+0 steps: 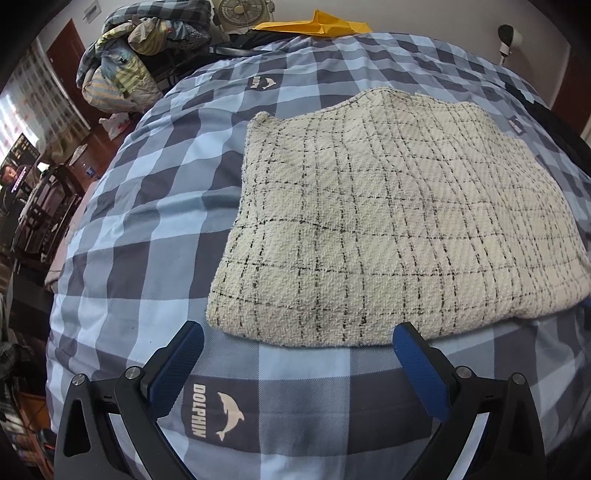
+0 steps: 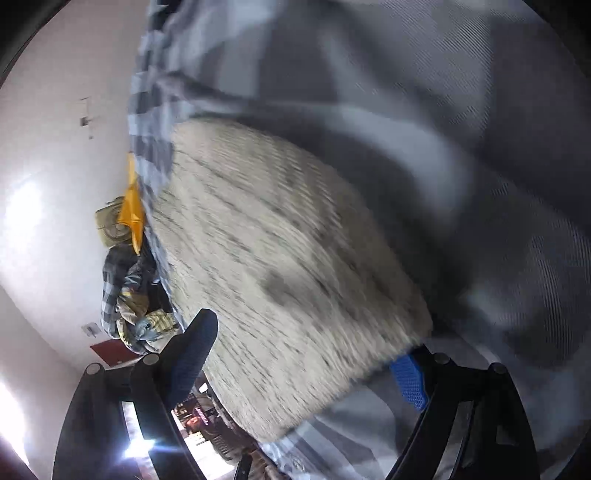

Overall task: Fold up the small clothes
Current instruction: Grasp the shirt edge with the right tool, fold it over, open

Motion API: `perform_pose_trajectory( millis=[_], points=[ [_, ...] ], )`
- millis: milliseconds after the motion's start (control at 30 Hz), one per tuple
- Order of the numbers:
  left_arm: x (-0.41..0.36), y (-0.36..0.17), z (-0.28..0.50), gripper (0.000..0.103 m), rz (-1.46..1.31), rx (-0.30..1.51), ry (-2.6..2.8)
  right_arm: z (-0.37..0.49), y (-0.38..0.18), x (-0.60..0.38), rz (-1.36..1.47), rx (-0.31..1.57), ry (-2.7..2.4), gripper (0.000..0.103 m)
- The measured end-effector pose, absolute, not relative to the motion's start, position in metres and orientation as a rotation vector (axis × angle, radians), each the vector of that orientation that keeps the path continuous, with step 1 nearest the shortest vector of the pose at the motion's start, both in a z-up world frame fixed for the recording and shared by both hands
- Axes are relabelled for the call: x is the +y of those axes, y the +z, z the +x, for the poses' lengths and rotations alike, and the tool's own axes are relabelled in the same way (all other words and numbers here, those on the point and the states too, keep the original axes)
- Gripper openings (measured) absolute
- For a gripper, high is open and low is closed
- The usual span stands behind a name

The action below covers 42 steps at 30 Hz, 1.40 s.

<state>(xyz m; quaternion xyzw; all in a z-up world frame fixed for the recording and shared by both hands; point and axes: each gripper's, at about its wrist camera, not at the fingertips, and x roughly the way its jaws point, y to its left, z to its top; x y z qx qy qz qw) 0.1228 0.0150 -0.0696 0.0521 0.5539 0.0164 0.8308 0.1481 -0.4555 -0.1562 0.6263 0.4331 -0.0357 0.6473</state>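
A: Where's the garment sitting rn?

B: The cream tweed garment (image 1: 388, 221) w/ thin black check lines is lying folded into a rough rectangle on the blue-and-grey checked bedspread (image 1: 155, 229), toward the right side of the left wrist view. Its near edge is resting just beyond the fingertips.

A: Left gripper?

B: Left gripper (image 1: 299, 339) is hovering low over the bedspread w/ fingers spread wide, gripping nothing. The right blue pad (image 1: 421, 369) is sitting just beside the garment's near hem; can't tell if it's touching. A "DOLPHIN" logo patch (image 1: 218, 413) is showing between the fingers.

A: And the right one?

B: Right gripper (image 2: 306, 354) is also standing wide apart. Its view is badly motion-blurred and rotated. The garment (image 2: 280, 266) is filling the gap btwn the fingers, its corner lying over the right-hand blue pad (image 2: 408, 380), but nothing is clamped.

A: Anything else around?

B: Past the far edge of the bed, a pile of mixed clothes (image 1: 125, 62) is sitting at upper left, a yellow envelope-like thing (image 1: 317, 26) is lying at top centre, and a fan (image 1: 236, 11) is standing beside it.
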Motion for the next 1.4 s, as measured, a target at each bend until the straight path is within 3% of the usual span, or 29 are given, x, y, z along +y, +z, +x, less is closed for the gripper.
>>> perform_pose_trajectory(
  millis=[267, 333, 400, 433, 800, 1200, 1400],
  points=[
    [0.015, -0.070, 0.123, 0.103, 0.104, 1.178, 0.040, 0.159, -0.139, -0.443, 1.271, 0.923, -0.078, 0.084],
    [0.017, -0.072, 0.123, 0.103, 0.108, 1.183, 0.046, 0.160, -0.140, -0.441, 1.227, 0.935, -0.114, 0.069],
    [0.019, -0.072, 0.123, 0.103, 0.101, 1.187, 0.051, 0.157, -0.143, -0.445, 1.225, 0.948, -0.143, 0.032],
    [0.021, -0.071, 0.123, 0.103, 0.090, 1.187, 0.052, 0.155, -0.145, -0.449, 1.237, 0.943, -0.140, 0.023],
    [0.039, -0.066, 0.119, 0.103, 0.116, 1.149, 0.122, 0.122, -0.097, -0.450, 1.210, 0.807, -0.116, 0.013],
    [0.059, -0.054, 0.115, 0.103, 0.034, 1.136, 0.125, 0.097, -0.069, -0.488, 1.124, 0.727, -0.248, 0.013],
    [0.064, -0.040, 0.117, 0.103, -0.009, 1.099, 0.122, 0.136, -0.024, -0.450, 0.919, 0.707, -0.189, 0.013]
  ],
)
